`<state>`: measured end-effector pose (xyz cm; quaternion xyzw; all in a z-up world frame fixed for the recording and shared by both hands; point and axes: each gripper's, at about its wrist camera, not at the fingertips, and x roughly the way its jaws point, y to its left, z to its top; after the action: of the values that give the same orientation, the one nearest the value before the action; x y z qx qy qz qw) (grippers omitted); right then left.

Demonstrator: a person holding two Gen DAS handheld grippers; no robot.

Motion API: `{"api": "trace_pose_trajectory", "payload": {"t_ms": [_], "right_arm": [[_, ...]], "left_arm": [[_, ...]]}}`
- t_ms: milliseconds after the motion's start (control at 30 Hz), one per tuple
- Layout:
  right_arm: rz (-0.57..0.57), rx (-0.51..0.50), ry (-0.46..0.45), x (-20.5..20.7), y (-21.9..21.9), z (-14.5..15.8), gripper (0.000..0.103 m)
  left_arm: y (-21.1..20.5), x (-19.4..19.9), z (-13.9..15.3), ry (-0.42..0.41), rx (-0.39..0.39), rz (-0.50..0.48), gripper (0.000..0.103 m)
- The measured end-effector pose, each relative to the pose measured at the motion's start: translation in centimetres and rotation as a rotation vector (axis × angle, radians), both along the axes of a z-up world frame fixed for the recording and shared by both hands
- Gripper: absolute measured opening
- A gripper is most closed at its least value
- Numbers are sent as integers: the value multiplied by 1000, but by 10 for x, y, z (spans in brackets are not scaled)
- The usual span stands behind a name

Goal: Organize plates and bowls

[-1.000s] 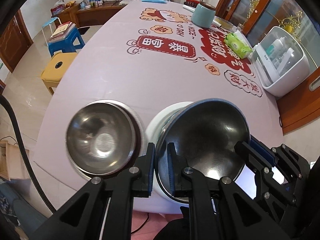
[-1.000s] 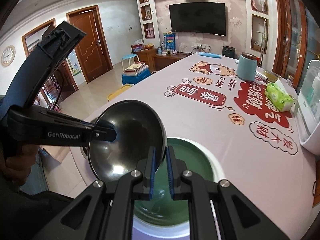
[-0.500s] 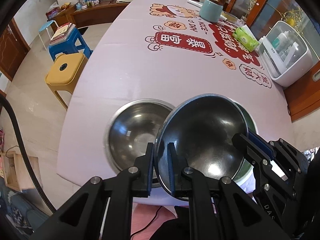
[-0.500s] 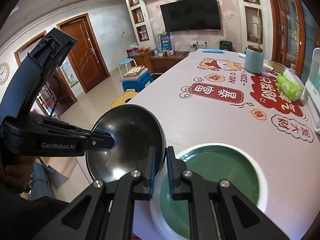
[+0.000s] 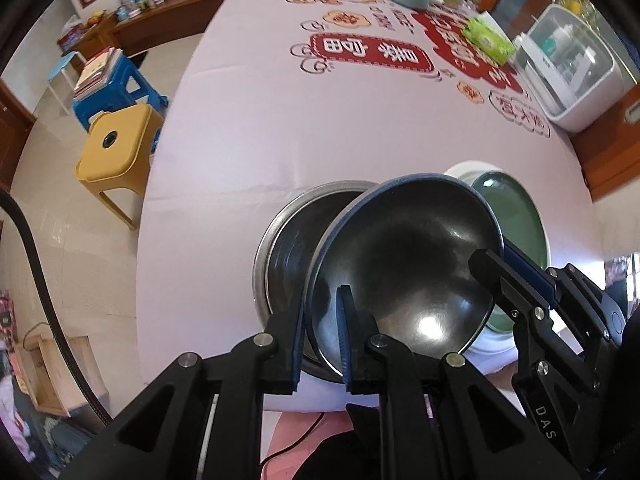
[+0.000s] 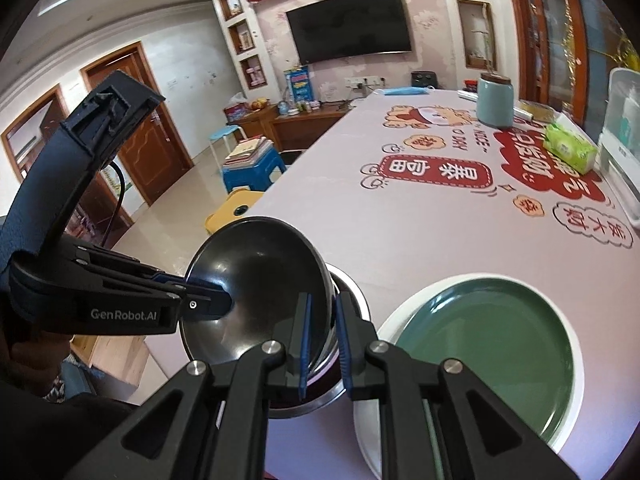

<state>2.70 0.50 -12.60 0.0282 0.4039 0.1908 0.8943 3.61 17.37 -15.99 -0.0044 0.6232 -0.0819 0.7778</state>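
Bowl point(image 5: 400, 264) rim sits between both my tongs: left gripper point(image 5: 320, 344) near edge, right gripper point(image 6: 322, 344) right edge, jaws easing open, tilted over steel bowl point(image 5: 280, 240), left of green plate point(image 6: 492, 344).

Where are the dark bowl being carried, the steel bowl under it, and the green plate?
dark bowl point(image 5: 404, 272), left wrist view, its inner bottom.
steel bowl point(image 5: 288, 236), left wrist view, inner wall left of the dark bowl.
green plate point(image 6: 492, 344), right wrist view, its flat centre.
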Motion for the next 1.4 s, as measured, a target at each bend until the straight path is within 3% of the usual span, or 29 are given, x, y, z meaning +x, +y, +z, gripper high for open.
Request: {"api": "trace_pose_trajectory", "payload": {"t_ms": [500,733,1033,1167,1400], "right_arm": [[-85,-68,100,6,18,-19,14],[-63,-67,162,7,18,-24,24],[-83,-60,220,0,7,-24,27],[-87,-40,242,1,2,-23,38],[-104,7,313,1,-6,-27,41]], "left_arm": [[5,16,-23,49,-20,-110,24],[5,19,-24,40,-56,-141,33],[-1,16,-15,19,-115,-197,48],[3,14,-11,6,-141,-199,50],[21,16,-1,-48,-195,-172,61]]}}
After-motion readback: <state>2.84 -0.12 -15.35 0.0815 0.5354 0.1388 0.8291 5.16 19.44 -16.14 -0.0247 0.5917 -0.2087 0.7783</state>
